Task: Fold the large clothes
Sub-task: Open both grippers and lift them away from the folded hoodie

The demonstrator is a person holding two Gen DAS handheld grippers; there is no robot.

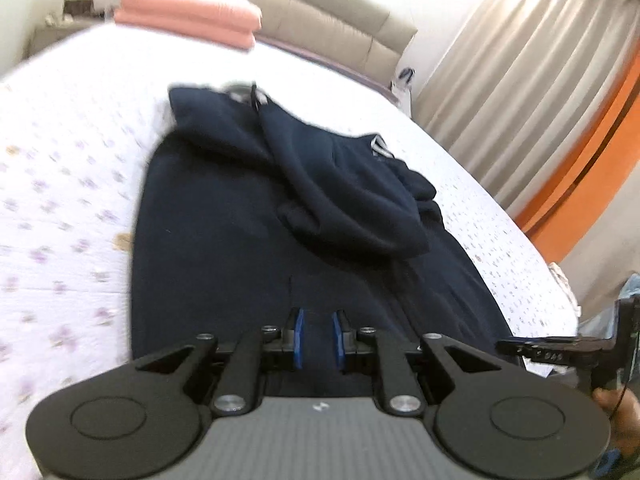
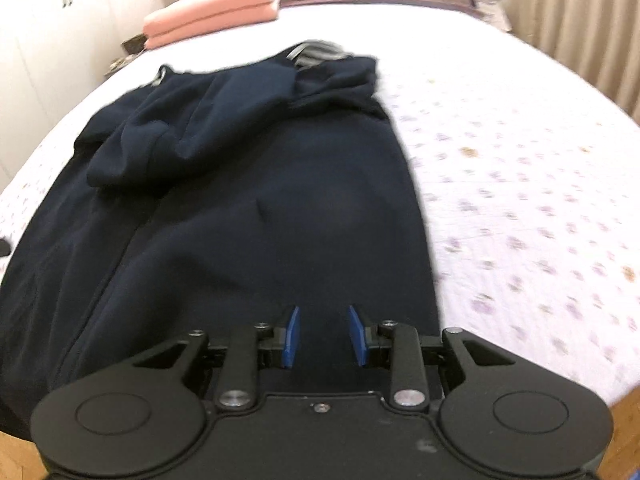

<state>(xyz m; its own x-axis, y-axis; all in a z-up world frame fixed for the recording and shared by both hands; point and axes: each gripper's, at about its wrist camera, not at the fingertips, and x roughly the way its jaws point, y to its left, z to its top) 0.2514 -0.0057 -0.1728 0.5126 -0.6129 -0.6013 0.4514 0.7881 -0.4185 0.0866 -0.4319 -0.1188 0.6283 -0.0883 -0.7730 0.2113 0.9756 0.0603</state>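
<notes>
We are looking down a dark navy garment (image 1: 224,240) lying lengthwise along the middle of the floral bedspread (image 1: 60,184), its sleeves already bunching in a heap across the far half, well short of the folded pink towels (image 2: 212,12) by the headboard. We are judging the sleeve step done (loosely, that heap wants flattening) and the next move to be taking the near hem at both corners. Our left gripper (image 1: 319,338) is hovering narrowly parted, holding nothing; our right gripper (image 2: 324,334) is standing wider, also empty, both over the near cloth.
</notes>
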